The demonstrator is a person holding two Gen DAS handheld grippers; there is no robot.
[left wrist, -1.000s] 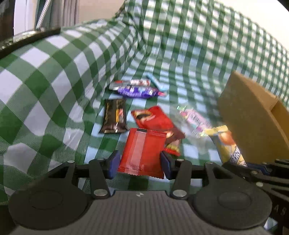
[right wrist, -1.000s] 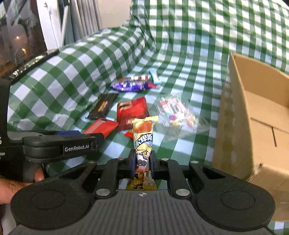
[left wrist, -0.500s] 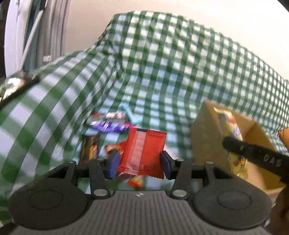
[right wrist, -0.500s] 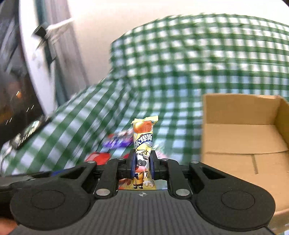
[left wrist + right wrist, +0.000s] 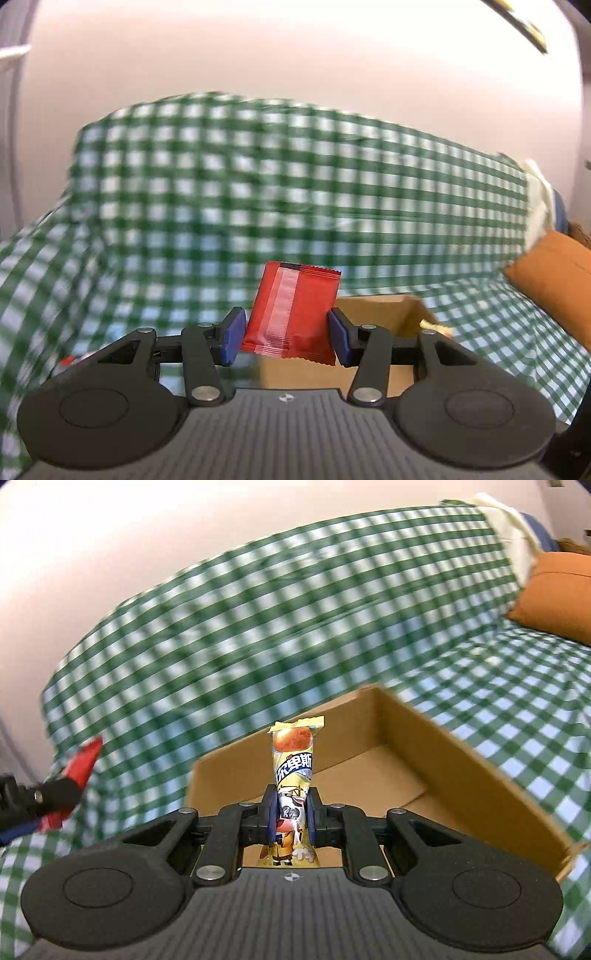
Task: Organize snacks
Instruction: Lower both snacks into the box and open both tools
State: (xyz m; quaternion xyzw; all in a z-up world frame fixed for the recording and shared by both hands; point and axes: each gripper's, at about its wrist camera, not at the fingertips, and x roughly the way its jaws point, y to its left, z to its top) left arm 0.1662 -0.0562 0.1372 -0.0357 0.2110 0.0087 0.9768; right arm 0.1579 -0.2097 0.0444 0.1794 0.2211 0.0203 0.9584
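Note:
My left gripper [image 5: 287, 334] is shut on a flat red snack packet [image 5: 295, 310] and holds it up in the air, with the open cardboard box [image 5: 384, 314] just behind and below it. My right gripper [image 5: 291, 812] is shut on a yellow snack packet [image 5: 294, 764] that stands upright between the pads, held over the near edge of the cardboard box [image 5: 406, 746]. The box looks empty inside. The left gripper with its red packet [image 5: 83, 764] shows at the left edge of the right wrist view.
The box sits on a sofa covered with a green and white checked cloth [image 5: 258, 192]. An orange cushion [image 5: 557, 594] lies at the far right of the sofa. A pale wall [image 5: 295, 48] stands behind. The other snacks are out of view.
Both grippers rose and swung right from the snack pile toward the box, each still holding its packet. The loose snacks on the cloth dropped out of view.

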